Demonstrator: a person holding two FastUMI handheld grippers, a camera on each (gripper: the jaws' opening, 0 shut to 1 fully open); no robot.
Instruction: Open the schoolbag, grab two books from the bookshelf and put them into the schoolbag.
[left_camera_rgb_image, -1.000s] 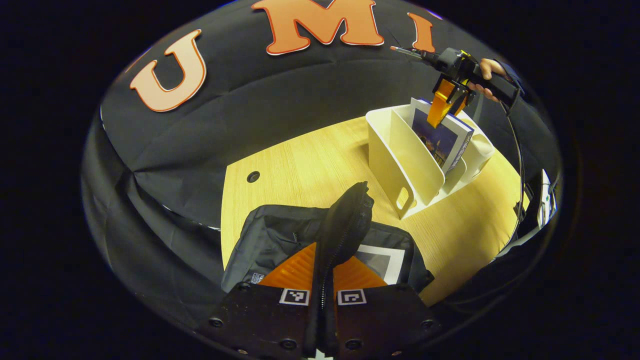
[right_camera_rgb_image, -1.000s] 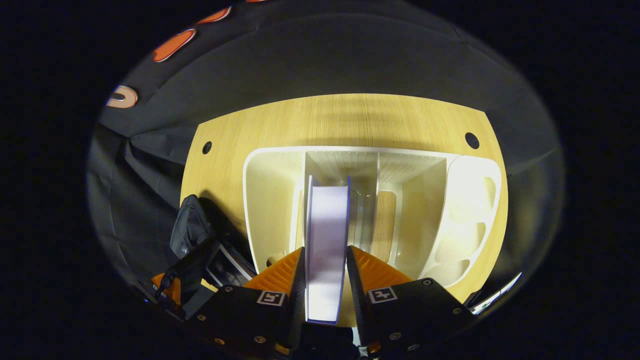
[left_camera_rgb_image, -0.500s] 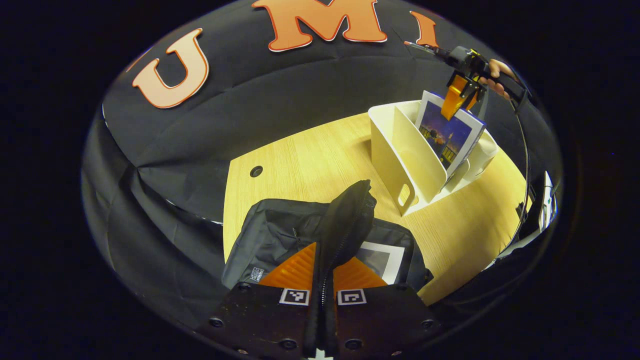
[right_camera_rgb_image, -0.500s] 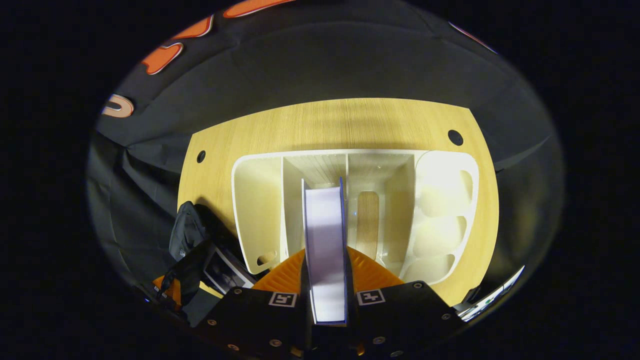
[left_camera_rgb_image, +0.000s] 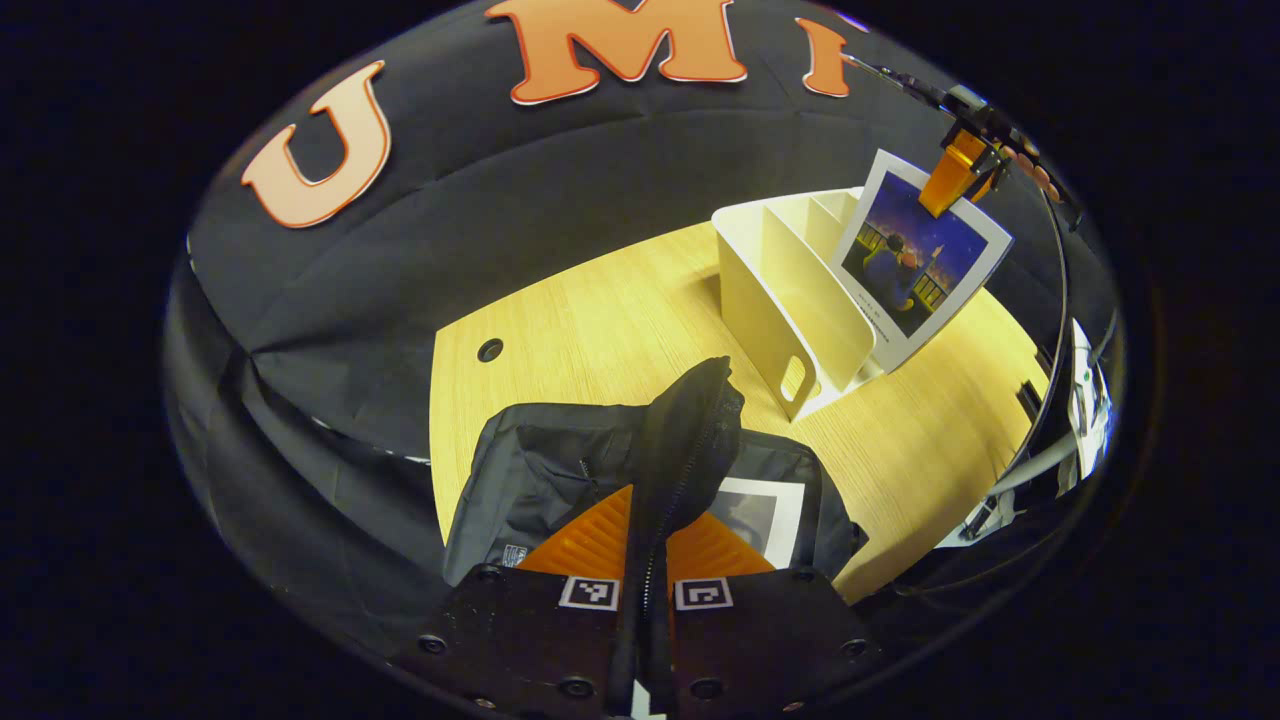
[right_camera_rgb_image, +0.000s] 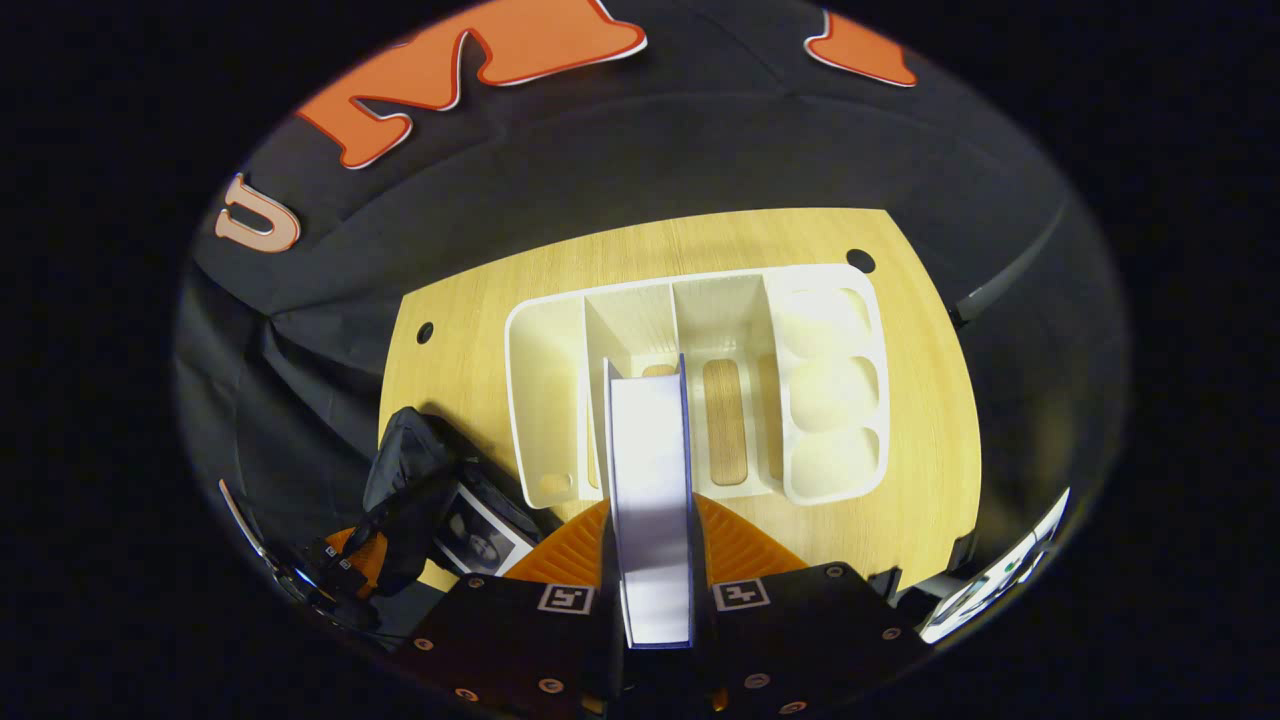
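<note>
Above table, right gripper fingers clamp book; left gripper fingers pinch schoolbag flap.

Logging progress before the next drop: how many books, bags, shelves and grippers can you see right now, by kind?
Books: 2, one held book above the bookshelf, one book in the bag
Schoolbag: 1
Bookshelf: 1
Grippers: 2, left gripper, right gripper
Total: 6
</note>
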